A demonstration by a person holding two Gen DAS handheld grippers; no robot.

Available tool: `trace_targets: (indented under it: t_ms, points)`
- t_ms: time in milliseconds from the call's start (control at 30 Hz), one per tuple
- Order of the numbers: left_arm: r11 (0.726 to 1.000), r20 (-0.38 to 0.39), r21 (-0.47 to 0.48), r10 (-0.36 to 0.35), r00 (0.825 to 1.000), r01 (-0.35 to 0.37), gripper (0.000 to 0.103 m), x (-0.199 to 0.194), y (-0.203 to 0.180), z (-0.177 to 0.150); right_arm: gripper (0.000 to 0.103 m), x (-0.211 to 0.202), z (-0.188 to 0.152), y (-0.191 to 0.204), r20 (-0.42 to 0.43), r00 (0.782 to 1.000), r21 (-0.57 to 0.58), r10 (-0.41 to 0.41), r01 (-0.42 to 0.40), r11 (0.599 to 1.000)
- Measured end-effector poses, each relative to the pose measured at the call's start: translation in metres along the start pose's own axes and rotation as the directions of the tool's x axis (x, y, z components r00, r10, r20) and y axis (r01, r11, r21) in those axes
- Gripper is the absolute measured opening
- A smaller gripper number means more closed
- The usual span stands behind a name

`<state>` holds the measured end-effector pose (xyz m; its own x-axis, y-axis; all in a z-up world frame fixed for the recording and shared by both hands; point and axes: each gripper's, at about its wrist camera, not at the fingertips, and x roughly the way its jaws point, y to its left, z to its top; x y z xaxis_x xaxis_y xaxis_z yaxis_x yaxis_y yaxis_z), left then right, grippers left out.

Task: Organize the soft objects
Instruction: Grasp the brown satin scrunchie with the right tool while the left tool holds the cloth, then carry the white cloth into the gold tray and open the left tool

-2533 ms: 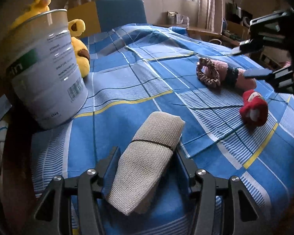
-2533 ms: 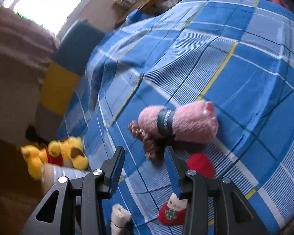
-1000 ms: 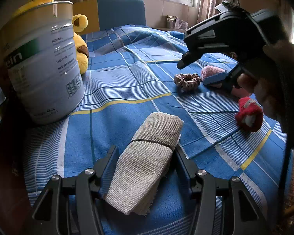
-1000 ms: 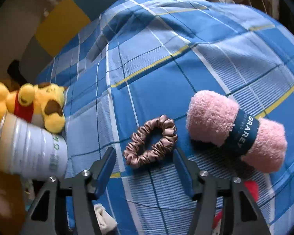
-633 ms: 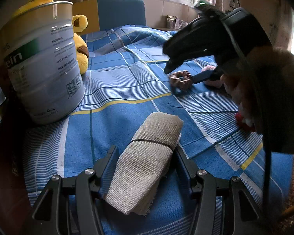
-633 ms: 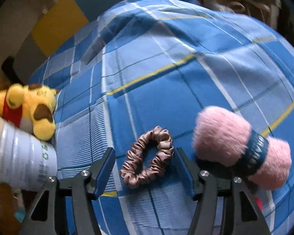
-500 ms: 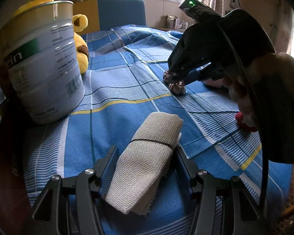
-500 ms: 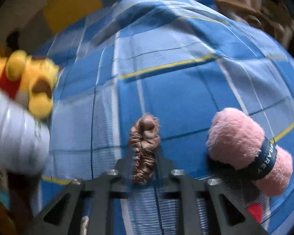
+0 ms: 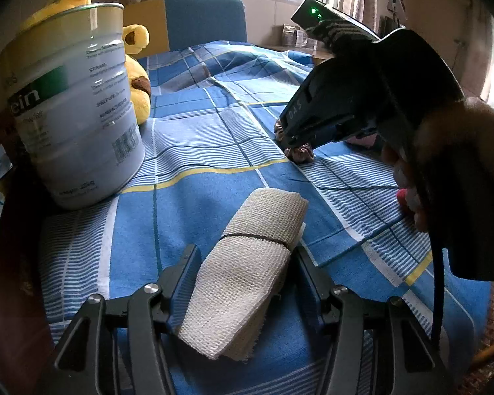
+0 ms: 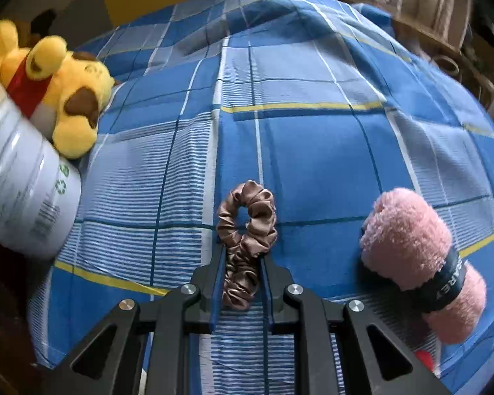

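My right gripper (image 10: 242, 263) is shut on a brown satin scrunchie (image 10: 247, 227), pinching its near half flat against the blue plaid cloth; it also shows in the left wrist view (image 9: 301, 155) under that gripper (image 9: 288, 140). My left gripper (image 9: 243, 260) is open with a rolled beige mesh cloth (image 9: 247, 270) lying between its fingers, tied by a dark band. A pink fluffy roll (image 10: 418, 260) with a dark label lies to the right of the scrunchie. A white open tin (image 9: 72, 112) stands at the left.
A yellow plush bear (image 10: 56, 95) lies behind the tin (image 10: 19, 184). A small red plush (image 9: 403, 197) sits at the right, mostly hidden by the hand. A blue and yellow chair back (image 9: 194, 19) stands beyond the table. The cloth's front edge (image 9: 411, 273) runs close on the right.
My right gripper has come down over the scrunchie and shut on it, squeezing it narrow. The left gripper and the beige roll have stayed put.
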<state>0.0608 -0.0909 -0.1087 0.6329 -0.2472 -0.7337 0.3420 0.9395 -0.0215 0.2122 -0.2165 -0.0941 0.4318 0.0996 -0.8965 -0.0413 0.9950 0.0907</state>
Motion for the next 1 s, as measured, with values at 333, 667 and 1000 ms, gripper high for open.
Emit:
trace_targets:
  t_ms: [333,667,1000]
  points:
    - [0.997,-0.050,-0.065,-0.030,0.998,0.027,0.033,-0.007,0.014,0.004,0.018,0.001,0.000,0.001,0.010,1.000,-0.016,-0.003,0.003,1.000]
    - [0.981,0.001,-0.182,-0.065,0.998,0.064,0.032,-0.055,0.035,0.017,0.018,0.002,0.000,0.003,0.018,1.000,-0.050,-0.025,0.026,0.998]
    - [0.970,0.096,-0.227,0.105,0.990,-0.081,0.032,-0.112,0.070,0.025,0.018,0.000,-0.003,0.009,0.046,0.997,-0.117,-0.060,0.065,0.991]
